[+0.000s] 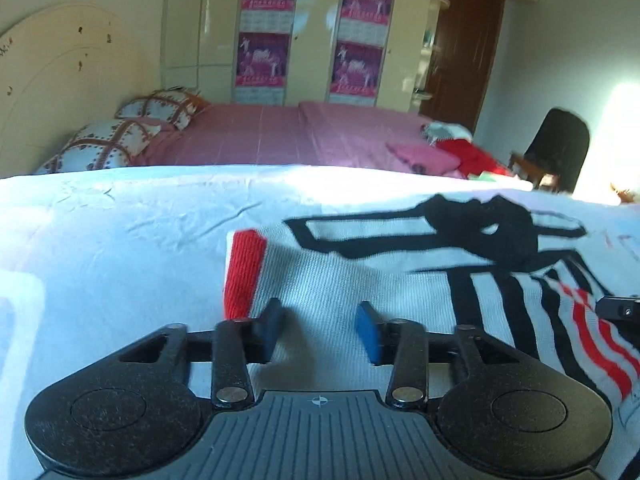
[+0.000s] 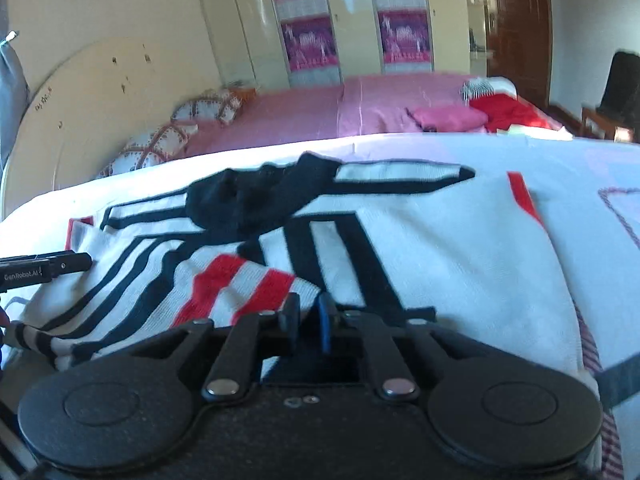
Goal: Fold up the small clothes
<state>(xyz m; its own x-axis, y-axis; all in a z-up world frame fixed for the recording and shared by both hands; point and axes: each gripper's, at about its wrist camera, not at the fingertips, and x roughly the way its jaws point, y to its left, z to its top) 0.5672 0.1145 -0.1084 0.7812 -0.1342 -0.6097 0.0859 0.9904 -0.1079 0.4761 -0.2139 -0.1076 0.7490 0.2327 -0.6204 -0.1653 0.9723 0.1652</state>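
A white knit sweater (image 1: pixel 360 280) with black bands and red stripes lies spread on a white sheet (image 1: pixel 120 232). Its black collar (image 1: pixel 480 228) is bunched at the far side. My left gripper (image 1: pixel 320 316) hovers low over the plain white part, beside a red cuff (image 1: pixel 244 272). It is open, with only the flat fabric under the blue pads. My right gripper (image 2: pixel 308 306) is shut on the edge of the red-and-white striped sleeve (image 2: pixel 240 284), which is folded over the sweater's body (image 2: pixel 460 248). A finger of the left gripper (image 2: pixel 60 266) shows at the left edge of the right wrist view.
Behind the sheet is a pink bed (image 1: pixel 280 132) with patterned pillows (image 1: pixel 104 144) and a pile of pink and red clothes (image 1: pixel 448 156). A wardrobe with posters (image 1: pixel 312 40), a brown door (image 1: pixel 460 60) and a black chair (image 1: pixel 560 152) stand beyond.
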